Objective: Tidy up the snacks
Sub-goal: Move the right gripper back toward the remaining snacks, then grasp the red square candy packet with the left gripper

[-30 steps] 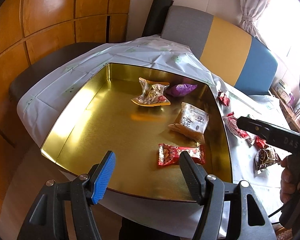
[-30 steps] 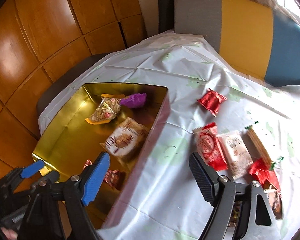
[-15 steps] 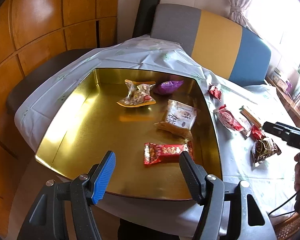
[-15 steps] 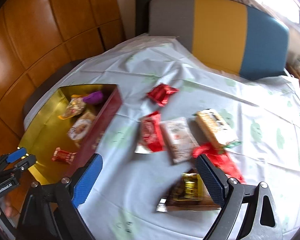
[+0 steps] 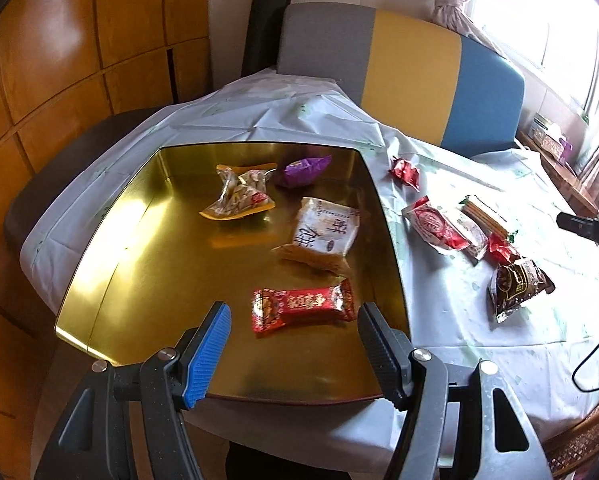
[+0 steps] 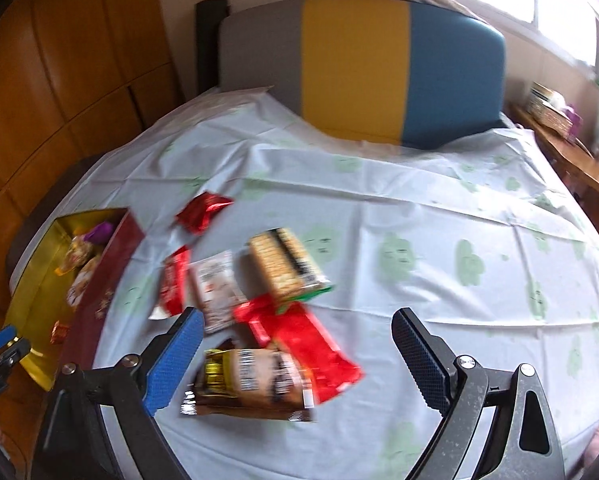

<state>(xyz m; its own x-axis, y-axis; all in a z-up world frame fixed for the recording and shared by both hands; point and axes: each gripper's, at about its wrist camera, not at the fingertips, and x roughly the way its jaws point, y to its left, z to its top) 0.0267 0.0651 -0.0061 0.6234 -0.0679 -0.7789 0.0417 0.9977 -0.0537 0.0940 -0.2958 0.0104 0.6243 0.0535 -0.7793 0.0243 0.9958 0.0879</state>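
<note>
At the left of the desk [image 5: 439,320], which is covered by a pale cloth [image 6: 419,216], sits a gold tin tray [image 5: 111,248]. Four snacks lie in it: a clear bag with an orange edge [image 5: 239,196], a purple packet [image 5: 301,169], a pale packet with dark lettering [image 5: 323,236] and a long red packet [image 5: 303,308]. The left gripper [image 5: 293,344] hovers over the tray's near edge, its fingers [image 5: 209,354] wide apart and empty. To the right, loose on the cloth, lie a small red packet [image 6: 203,210], a red and white packet [image 6: 173,282], a white packet [image 6: 215,288], a cracker pack [image 6: 285,266], a red wrapper [image 6: 307,340] and a brown and gold bag [image 6: 251,380]. The right gripper [image 6: 295,360] hangs above these last ones, its fingers having just spread wider, gripping nothing.
</note>
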